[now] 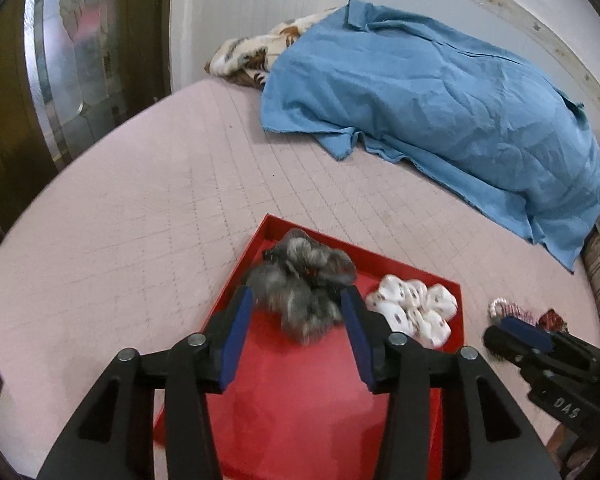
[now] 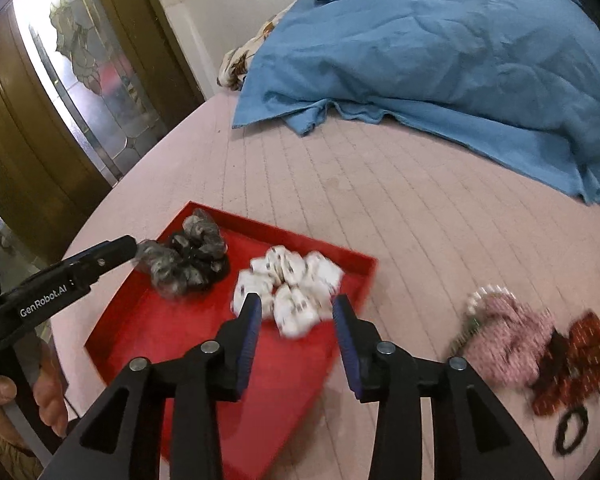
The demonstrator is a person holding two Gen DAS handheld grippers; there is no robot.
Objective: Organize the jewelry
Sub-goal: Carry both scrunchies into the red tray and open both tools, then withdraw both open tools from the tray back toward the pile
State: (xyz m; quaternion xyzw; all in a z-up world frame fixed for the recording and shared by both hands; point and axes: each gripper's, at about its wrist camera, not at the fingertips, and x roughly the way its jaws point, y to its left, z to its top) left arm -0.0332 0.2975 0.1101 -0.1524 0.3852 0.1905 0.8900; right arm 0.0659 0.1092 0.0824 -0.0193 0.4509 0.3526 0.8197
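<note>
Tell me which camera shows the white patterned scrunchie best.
The right wrist view: the white scrunchie lies whole in the red tray, just beyond the open right claw, though slightly blurred. The left wrist view shows it smaller, at the tray's right side, beside the grey furry scrunchie.

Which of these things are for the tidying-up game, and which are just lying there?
For the job:
- red tray
- grey scrunchie
- white scrunchie
- pink scrunchie
- red scrunchie
- black hair tie

Just lying about:
- blue cloth
- patterned blanket
</note>
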